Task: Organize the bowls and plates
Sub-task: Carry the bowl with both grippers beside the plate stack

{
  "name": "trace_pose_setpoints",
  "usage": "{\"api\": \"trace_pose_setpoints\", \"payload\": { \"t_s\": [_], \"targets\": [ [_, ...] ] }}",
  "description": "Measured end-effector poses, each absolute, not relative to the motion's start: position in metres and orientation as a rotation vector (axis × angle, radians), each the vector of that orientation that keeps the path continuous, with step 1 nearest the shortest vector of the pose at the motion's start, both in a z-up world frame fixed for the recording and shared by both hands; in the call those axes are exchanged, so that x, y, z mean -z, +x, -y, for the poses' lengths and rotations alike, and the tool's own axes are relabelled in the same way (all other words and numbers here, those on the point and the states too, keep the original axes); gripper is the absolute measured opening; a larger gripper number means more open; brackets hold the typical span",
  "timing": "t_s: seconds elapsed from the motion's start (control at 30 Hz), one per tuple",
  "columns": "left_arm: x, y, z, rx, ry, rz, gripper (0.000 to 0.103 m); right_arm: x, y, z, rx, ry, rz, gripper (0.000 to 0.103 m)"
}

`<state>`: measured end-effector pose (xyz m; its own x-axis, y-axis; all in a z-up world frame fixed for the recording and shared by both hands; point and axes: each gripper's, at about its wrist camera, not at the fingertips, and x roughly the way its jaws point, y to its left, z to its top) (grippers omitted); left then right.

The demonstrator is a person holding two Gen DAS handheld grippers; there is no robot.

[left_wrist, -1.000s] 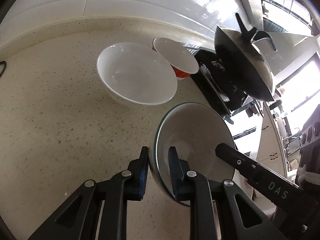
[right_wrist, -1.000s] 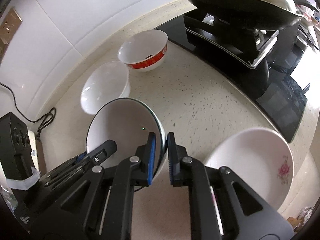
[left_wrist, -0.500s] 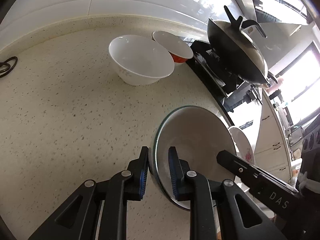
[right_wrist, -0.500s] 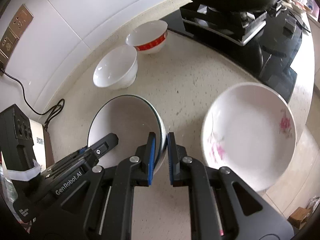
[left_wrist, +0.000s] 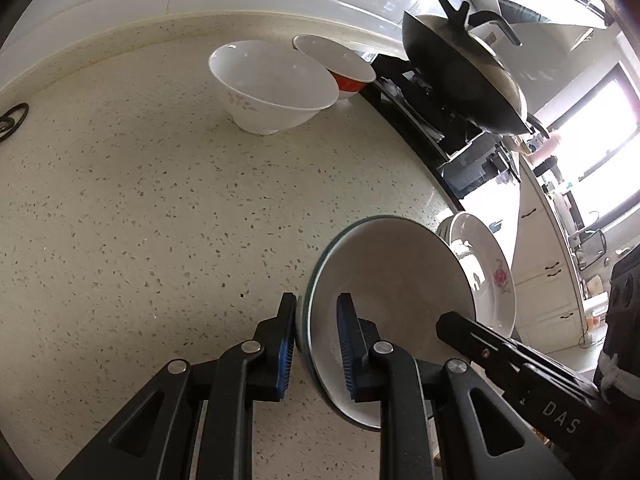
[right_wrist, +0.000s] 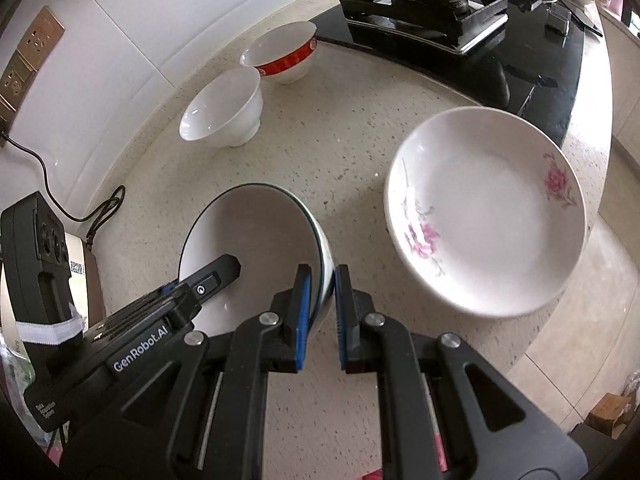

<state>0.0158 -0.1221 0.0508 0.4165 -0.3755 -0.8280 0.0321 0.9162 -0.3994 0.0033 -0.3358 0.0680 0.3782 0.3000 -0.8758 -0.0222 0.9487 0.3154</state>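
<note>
Two claws pinch opposite rims of one green-edged bowl (right_wrist: pixel 256 240), left claw (left_wrist: pixel 316 344) and right claw (right_wrist: pixel 320 308), carried above the tabletop (left_wrist: pixel 140 220) beside the flowered plate (right_wrist: pixel 488 208); uneven pulling could slip a rim and drop it.

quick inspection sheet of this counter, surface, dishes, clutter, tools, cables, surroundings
surface: speckled cream countertop, bare between the dishes
job's things: dark-rimmed bowl gripped at opposite rims; plain white bowl and red-banded bowl near the wall, side by side; flowered plate near the front edge
clutter: nothing seen
grippers: left tool and right tool both shut on the dark-rimmed bowl's rim
cables: black cable along the wall at the countertop's left end
surroundings: black stove with a wok on it; wall sockets; white tiles
</note>
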Motion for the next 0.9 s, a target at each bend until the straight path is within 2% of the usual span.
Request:
{"api": "trace_pose_setpoints", "payload": {
  "t_s": [0.83,0.9],
  "targets": [
    [-0.041,0.009,0.127,0.235,-0.304,-1.163,0.021,-0.046,-0.002,0.345,-0.222,0.344,-1.235,0.015],
    [-0.042,0.010,0.126,0.237,-0.312,-1.162,0.025,-0.048,-0.002,0.344,-0.216,0.342,-1.233,0.015]
  ]
}}
